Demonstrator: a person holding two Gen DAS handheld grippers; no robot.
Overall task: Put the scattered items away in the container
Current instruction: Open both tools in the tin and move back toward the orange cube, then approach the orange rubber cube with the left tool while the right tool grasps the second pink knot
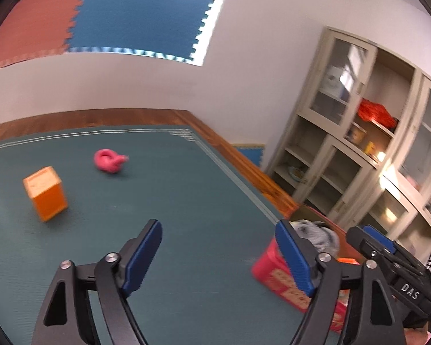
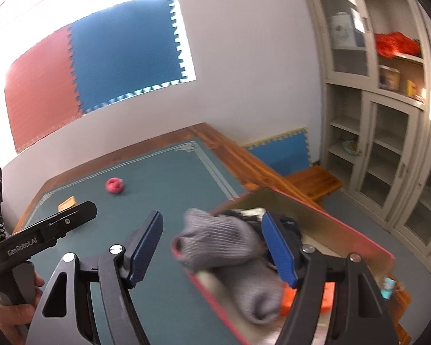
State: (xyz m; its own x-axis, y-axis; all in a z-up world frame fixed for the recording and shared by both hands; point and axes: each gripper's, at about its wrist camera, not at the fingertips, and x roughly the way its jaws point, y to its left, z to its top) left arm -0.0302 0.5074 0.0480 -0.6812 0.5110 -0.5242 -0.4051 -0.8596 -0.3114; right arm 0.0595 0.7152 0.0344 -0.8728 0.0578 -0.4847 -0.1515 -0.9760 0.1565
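Note:
A red open box [image 2: 324, 218] stands at the table's right edge; it also shows in the left wrist view [image 1: 275, 279]. Grey knitted cloth [image 2: 232, 244] lies in it and hangs over its near rim, with something orange [image 2: 290, 299] beside it. An orange box [image 1: 44, 197] and a pink ring-shaped item [image 1: 109, 161] lie on the green mat. My left gripper [image 1: 218, 256] is open and empty above the mat. My right gripper [image 2: 212, 247] is open over the red box, its fingers either side of the grey cloth without closing on it.
The green mat [image 1: 158, 195] covers a wooden table [image 1: 244, 161]. Beige glass-door cabinets [image 2: 388, 115] stand to the right. A low wooden bench [image 2: 313, 182] sits beyond the table's corner. Red and blue foam tiles [image 2: 100, 72] hang on the wall.

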